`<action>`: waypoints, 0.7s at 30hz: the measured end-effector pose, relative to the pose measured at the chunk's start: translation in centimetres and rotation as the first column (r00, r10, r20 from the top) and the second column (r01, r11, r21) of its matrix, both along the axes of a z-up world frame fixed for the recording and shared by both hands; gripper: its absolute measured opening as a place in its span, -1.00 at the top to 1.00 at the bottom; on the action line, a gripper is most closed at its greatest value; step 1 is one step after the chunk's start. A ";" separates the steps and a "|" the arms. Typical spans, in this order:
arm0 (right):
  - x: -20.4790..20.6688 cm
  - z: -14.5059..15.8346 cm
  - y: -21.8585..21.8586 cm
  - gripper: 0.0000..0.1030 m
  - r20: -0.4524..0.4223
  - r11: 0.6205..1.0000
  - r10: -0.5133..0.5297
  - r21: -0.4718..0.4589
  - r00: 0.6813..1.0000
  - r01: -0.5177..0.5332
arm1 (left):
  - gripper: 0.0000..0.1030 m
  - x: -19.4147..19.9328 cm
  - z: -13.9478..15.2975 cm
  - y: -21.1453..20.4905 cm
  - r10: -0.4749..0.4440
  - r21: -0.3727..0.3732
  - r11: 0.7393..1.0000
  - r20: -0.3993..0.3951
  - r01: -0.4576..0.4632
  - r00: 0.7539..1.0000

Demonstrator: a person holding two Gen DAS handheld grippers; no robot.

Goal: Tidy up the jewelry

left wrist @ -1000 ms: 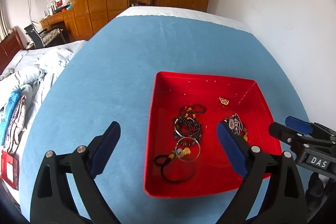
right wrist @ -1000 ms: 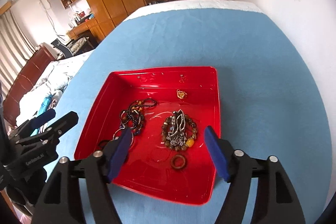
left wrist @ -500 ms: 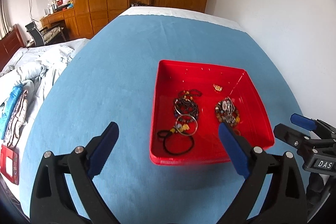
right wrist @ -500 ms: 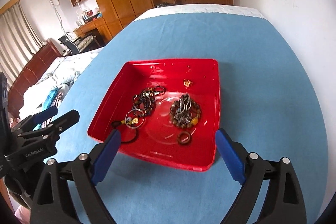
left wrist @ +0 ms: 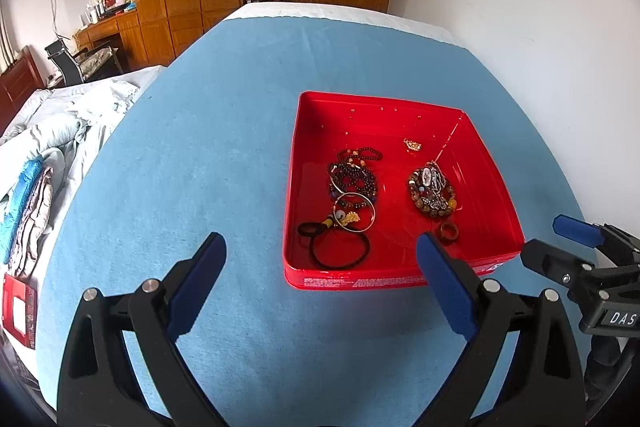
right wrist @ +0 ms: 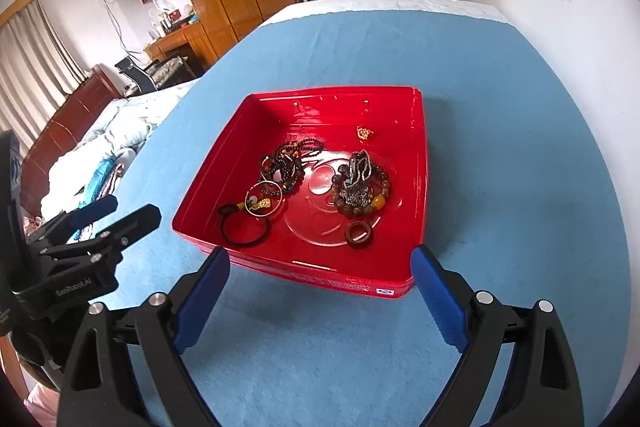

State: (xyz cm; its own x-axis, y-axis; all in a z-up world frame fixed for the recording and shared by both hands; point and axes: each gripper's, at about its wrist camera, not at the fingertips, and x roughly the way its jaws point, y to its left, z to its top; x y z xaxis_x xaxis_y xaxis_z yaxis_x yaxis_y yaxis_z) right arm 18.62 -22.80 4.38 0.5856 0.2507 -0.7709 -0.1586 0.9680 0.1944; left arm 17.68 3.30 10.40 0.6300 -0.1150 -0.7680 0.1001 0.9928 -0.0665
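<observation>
Both hand-held grippers, left [left wrist: 320, 279] and right [right wrist: 320, 291], were spread wide w/ nothing pinched, just short of the red tray [right wrist: 418, 163]. Jewelry [right wrist: 362, 185] was piled inside on the blue tabletop [right wrist: 500, 147]; tangled strands [right wrist: 280, 167] could probably get dragged out together if grabbed carelessly.

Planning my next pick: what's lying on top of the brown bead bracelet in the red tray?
A tangled silver chain piece lies across the brown bead bracelet in the red tray, covering its middle and near beads. What the chain attaches to underneath cannot be seen.
</observation>
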 end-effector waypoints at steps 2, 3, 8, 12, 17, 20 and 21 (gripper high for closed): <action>0.0 0.0 0.0 -0.79 -0.006 1.000 -0.003 -0.003 1.000 0.003 | -0.85 0.0 0.0 0.0 -0.001 0.000 1.000 -0.004 0.001 1.000; 0.1 0.0 0.1 -0.80 -0.008 1.000 -0.003 -0.007 1.000 0.003 | -0.85 0.0 0.0 0.0 -0.002 0.001 1.000 -0.005 0.002 1.000; 0.2 -0.2 0.2 -0.85 -0.014 1.000 -0.010 -0.021 1.000 0.009 | -0.85 0.1 -0.3 -0.2 -0.009 0.010 1.000 -0.014 0.010 1.000; 0.5 -0.8 0.5 -0.85 -0.032 1.000 -0.003 -0.021 0.999 0.002 | -0.85 0.2 -0.7 -0.2 -0.013 0.006 1.000 -0.033 0.013 0.999; 0.9 -1.5 0.5 -0.85 -0.056 1.000 0.000 -0.017 0.998 -0.001 | -0.85 0.6 -1.3 -0.5 -0.014 0.016 1.000 -0.047 0.015 0.999; 1.0 -1.6 0.4 -0.85 -0.058 1.000 -0.003 -0.016 0.998 0.002 | -0.85 0.6 -1.5 -0.5 -0.014 0.019 1.000 -0.054 0.015 0.998; 1.0 -1.6 0.4 -0.85 -0.058 1.000 -0.004 -0.017 0.998 0.003 | -0.85 0.7 -1.6 -0.5 -0.014 0.020 1.000 -0.057 0.015 0.998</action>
